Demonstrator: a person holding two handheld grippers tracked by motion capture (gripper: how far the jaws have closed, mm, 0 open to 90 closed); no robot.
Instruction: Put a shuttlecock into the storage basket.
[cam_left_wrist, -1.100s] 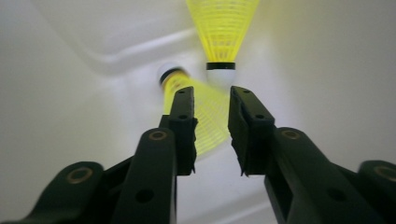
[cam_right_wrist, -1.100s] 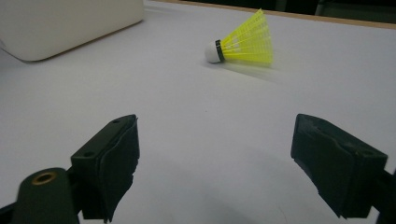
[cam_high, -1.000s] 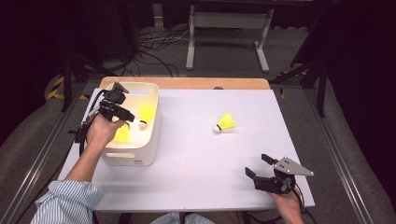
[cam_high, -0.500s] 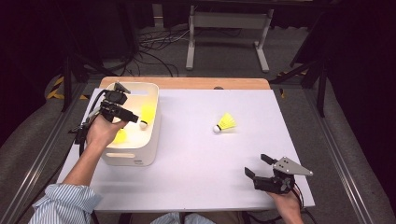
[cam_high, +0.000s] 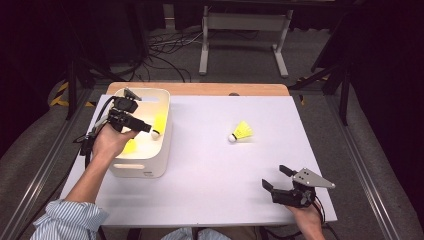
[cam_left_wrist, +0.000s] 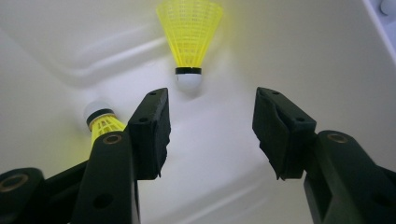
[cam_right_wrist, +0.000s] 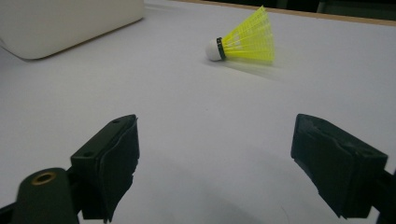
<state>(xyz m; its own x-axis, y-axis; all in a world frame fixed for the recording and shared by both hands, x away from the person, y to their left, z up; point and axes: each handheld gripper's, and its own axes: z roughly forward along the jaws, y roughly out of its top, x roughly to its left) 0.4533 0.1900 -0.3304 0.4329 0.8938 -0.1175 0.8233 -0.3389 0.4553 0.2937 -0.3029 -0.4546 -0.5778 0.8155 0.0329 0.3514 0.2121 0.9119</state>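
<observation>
We judge this the drop-off: our left gripper (cam_high: 146, 128) hangs spread and empty inside the white bin (cam_high: 165, 145), two shuttlecocks (cam_left_wrist: 189, 42) below; the spread right gripper (cam_high: 276, 178) must next reach the last shuttlecock (cam_high: 241, 132) at eleven o'clock

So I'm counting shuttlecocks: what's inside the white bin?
Inside the white bin lie two yellow shuttlecocks, under the open left tongs. The hand covers part of the floor.

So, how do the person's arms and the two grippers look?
The left gripper and the right gripper are black, each with two blocky jaws with round screw holes. A grey three-cornered plate sits on top of the right one, a smaller one on the left. Thin black cables trail from both. The left arm wears a sleeve with blue and white stripes, rolled up.
</observation>
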